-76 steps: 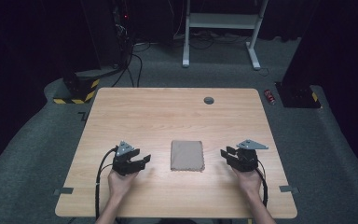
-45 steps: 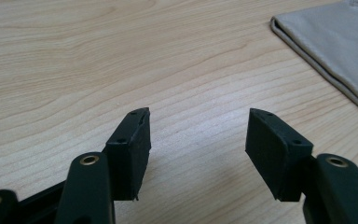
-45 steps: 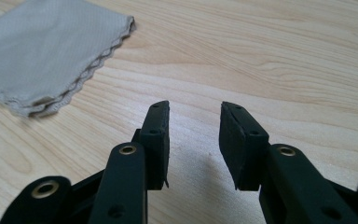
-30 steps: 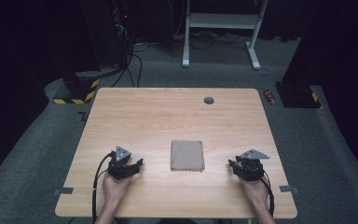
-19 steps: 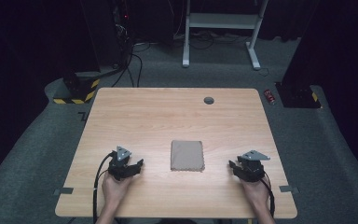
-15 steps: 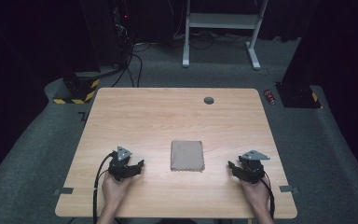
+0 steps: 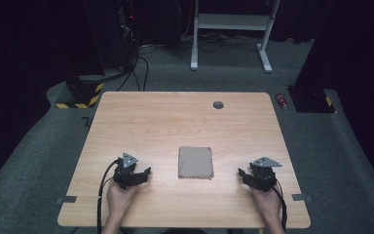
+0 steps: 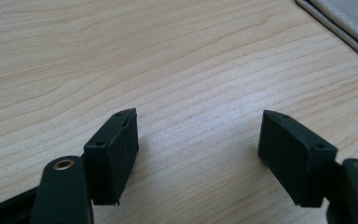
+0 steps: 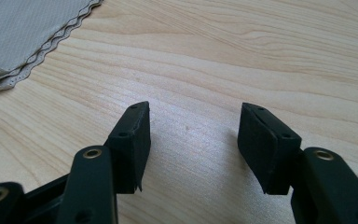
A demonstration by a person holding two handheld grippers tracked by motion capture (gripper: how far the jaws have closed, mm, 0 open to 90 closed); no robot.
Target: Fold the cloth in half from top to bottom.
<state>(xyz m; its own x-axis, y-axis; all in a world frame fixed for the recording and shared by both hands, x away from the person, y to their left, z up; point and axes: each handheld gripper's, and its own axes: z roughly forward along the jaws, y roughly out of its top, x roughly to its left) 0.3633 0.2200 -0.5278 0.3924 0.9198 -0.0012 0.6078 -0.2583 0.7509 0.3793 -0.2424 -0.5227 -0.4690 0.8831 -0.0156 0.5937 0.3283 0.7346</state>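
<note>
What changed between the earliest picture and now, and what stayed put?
Both hands drew back from the folded cloth toward the near edge. The left gripper and right gripper have just been opening, nothing between the jaws. The cloth and the table stayed as they were.

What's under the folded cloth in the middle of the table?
The folded cloth lies flat on the bare wooden table. Layered, scalloped edges show along its near side; whatever lies beneath or inside the folds is covered.
</note>
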